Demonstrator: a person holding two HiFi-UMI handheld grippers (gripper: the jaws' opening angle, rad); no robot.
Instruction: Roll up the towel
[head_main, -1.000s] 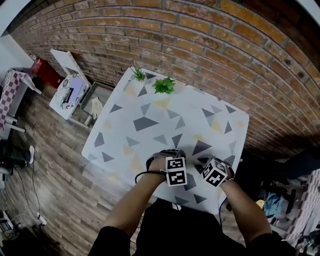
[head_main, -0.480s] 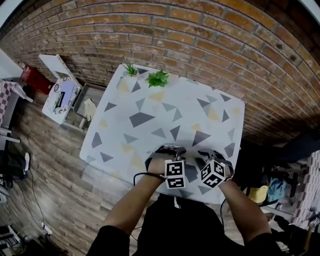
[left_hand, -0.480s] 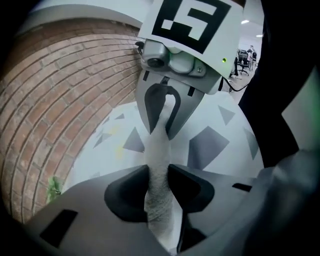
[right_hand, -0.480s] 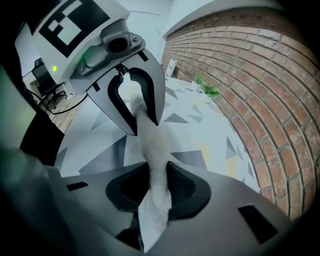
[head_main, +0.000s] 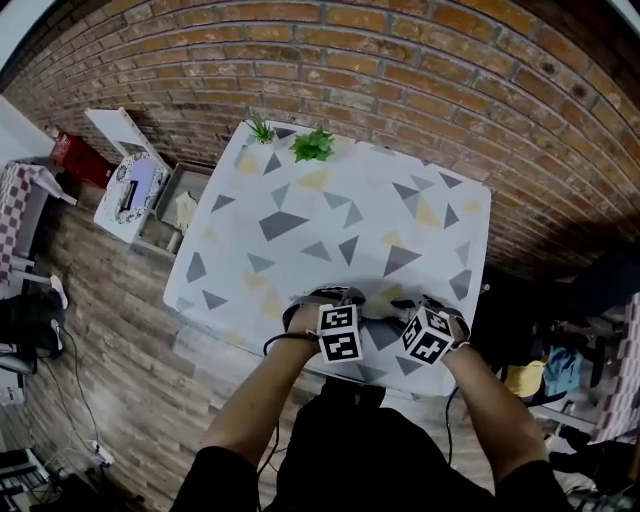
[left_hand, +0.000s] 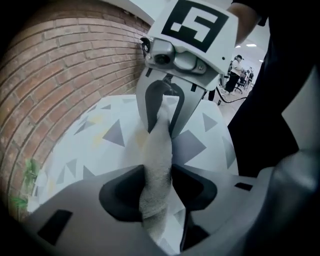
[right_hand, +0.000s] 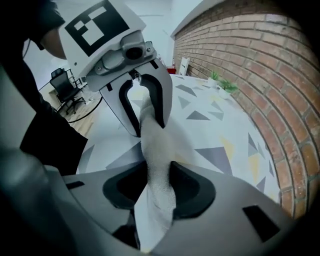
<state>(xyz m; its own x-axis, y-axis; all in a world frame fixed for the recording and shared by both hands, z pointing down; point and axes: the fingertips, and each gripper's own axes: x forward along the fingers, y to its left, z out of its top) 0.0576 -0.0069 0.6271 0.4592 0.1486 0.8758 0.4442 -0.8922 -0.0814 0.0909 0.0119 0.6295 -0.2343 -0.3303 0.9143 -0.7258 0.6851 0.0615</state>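
The towel is a pale, fuzzy roll stretched between my two grippers, low over the patterned table near its front edge. In the left gripper view it runs through my left gripper and on into the right gripper facing it. The right gripper view shows the same from the other side: the towel fills my right gripper and reaches the left gripper. Both pairs of jaws are opening, with their pads still against the roll. In the head view the marker cubes hide most of the towel.
The white table with grey and yellow triangles stands against a brick wall. Two small green plants stand at its far edge. An open white case lies on the wooden floor to the left.
Both grippers have shifted a little across the table near its front edge, still facing each other with the towel roll between them. The head camera has also moved slightly.
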